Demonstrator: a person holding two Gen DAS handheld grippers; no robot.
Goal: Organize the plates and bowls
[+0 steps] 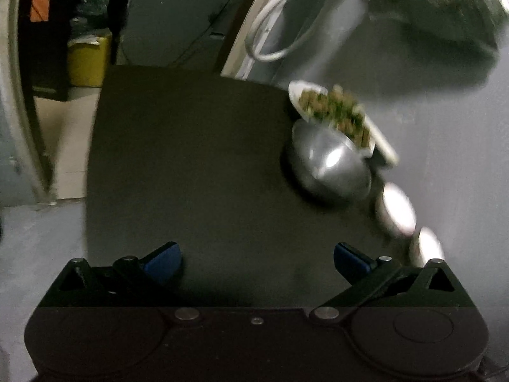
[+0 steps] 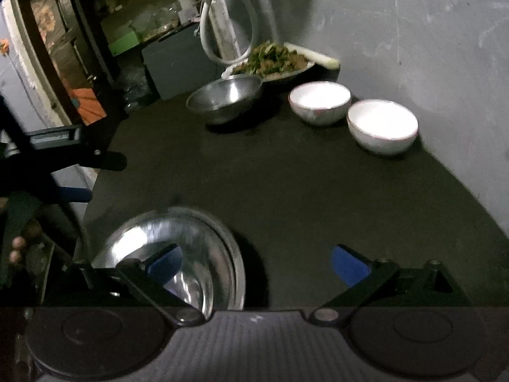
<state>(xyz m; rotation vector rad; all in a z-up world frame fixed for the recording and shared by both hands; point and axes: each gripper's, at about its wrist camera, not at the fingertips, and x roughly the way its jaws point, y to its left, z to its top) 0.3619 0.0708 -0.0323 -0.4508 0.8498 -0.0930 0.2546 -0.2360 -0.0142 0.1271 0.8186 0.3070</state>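
Both grippers, left [image 1: 257,259] and right [image 2: 257,262], hold jaws spread (nothing gripped) over the dark table [image 2: 286,184].

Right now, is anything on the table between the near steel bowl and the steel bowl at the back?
Nothing visible. Bare dark table lies between the near steel bowl and the far steel bowl. The two white bowls stand off to the right, by the wall.

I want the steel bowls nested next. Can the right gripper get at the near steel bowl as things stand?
Probably yes. The right gripper is open and empty, the near steel bowl lies just below its left finger, and nothing sits on the dark table between them.
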